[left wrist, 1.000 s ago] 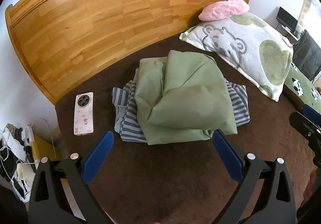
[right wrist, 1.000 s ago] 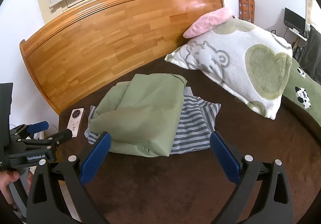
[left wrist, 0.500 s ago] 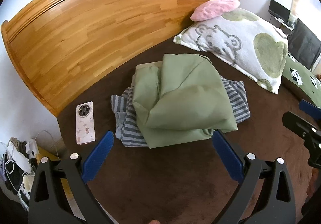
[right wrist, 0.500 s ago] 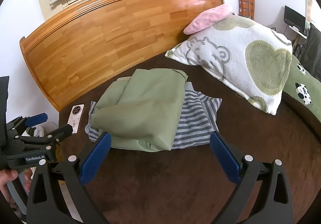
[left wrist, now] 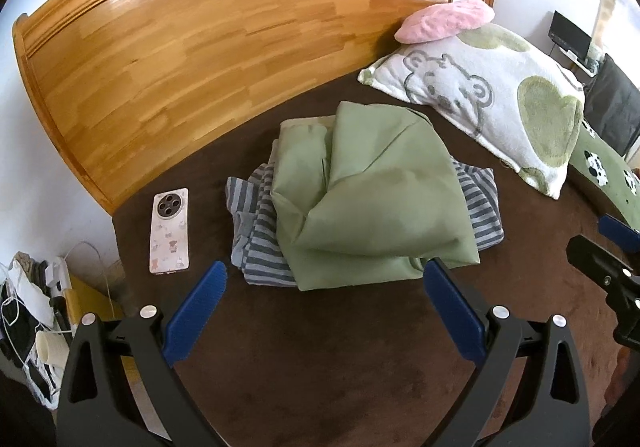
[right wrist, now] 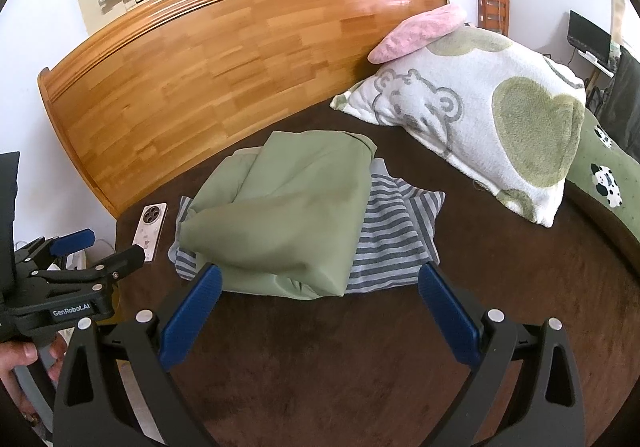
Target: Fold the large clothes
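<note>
Far left on the bed (left wrist: 360,387): phone (left wrist: 169,231) lying flat near the headboard (left wrist: 224,59), well apart from the work. Left claw (left wrist: 324,311) spread wide, empty, hovering above bare brown cover just short of the pile's near edge. Centre: green garment (left wrist: 376,203) already folded into a thick bundle, sitting on top of a striped garment (left wrist: 478,203) that sticks out on both sides, also roughly folded. Right claw (right wrist: 316,307) likewise released, holding nothing, lined up with the green bundle's near edge. Right: bear-print pillow (left wrist: 492,95) with pink cushion (left wrist: 446,21) on it, near but not touching the stack. Reads as between folds or task near done: nothing gripped, stack squared-ish. Next move probably either a tidy-up pinch on the green bundle's loose near corner or backing off; needs both claws closing on fabric edge only, not dragging the striped layer underneath.
</note>
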